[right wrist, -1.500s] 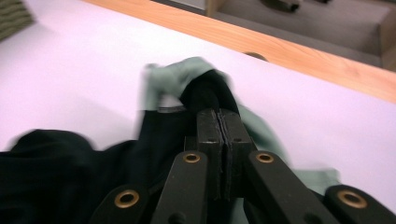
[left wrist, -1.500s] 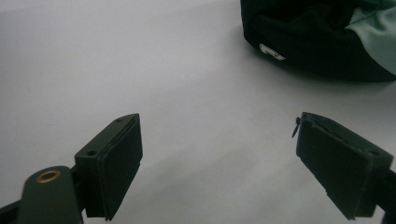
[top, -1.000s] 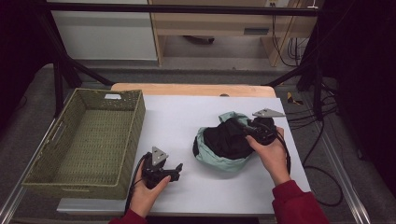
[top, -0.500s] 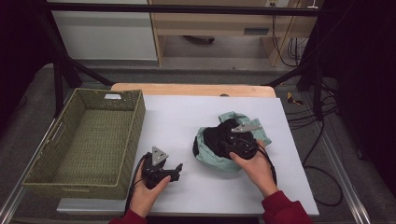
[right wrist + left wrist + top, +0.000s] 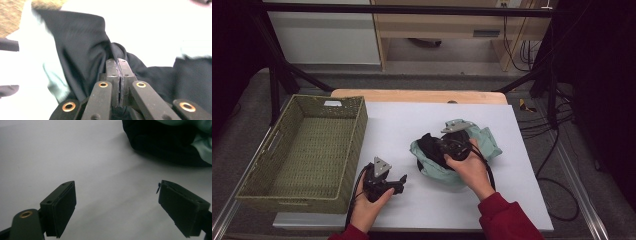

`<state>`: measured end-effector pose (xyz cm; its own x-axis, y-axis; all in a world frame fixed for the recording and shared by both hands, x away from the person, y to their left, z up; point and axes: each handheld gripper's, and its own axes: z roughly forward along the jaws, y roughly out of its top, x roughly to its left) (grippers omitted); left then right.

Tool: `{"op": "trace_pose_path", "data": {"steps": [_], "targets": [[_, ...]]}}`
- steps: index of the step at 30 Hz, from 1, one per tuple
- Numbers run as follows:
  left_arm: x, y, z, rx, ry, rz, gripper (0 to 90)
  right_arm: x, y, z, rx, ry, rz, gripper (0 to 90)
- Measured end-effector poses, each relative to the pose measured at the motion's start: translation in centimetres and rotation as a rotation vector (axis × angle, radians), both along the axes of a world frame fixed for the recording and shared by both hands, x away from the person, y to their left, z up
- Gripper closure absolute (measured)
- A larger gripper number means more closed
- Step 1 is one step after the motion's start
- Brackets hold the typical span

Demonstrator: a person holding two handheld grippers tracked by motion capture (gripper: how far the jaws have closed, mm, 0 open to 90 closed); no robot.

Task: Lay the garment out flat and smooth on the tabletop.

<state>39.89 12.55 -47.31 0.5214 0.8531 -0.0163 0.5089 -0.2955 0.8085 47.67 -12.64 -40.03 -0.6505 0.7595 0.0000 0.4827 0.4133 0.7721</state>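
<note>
Two grippers are at work beside a woven basket (image 5: 302, 150) on the white table (image 5: 402, 125). A heap of clothes (image 5: 457, 150), black over mint green, lies right of centre. The black garment (image 5: 82, 47) has just been pinched as the right gripper (image 5: 119, 67) closed, fabric between its jaws. The left gripper (image 5: 117, 207) rests spread and empty. The fold should be lifted slowly, so the mint piece is left behind.
</note>
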Motion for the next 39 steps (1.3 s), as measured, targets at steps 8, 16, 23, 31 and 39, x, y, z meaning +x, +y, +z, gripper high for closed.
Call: {"op": "trace_pose_path", "data": {"steps": [8,16,23,31,39], "targets": [[0.0,0.2,0.1,-0.011,-0.001,0.006,14.5,0.4,4.0,1.5,0.005,-0.035,0.092,79.7],[0.1,0.5,0.1,-0.014,-0.001,0.02,14.4,-1.1,3.0,2.3,-0.009,-0.072,0.079,54.0],[0.2,0.7,0.1,-0.011,0.002,0.031,14.4,-3.5,1.2,1.3,-0.017,-0.049,0.086,46.8],[0.3,0.7,0.1,-0.01,0.002,0.032,14.3,-5.9,0.8,-1.3,-0.042,-0.025,0.098,38.7],[0.3,0.8,0.1,-0.01,0.006,0.042,14.1,-7.2,1.1,-3.0,-0.029,-0.006,0.095,33.7]]}}
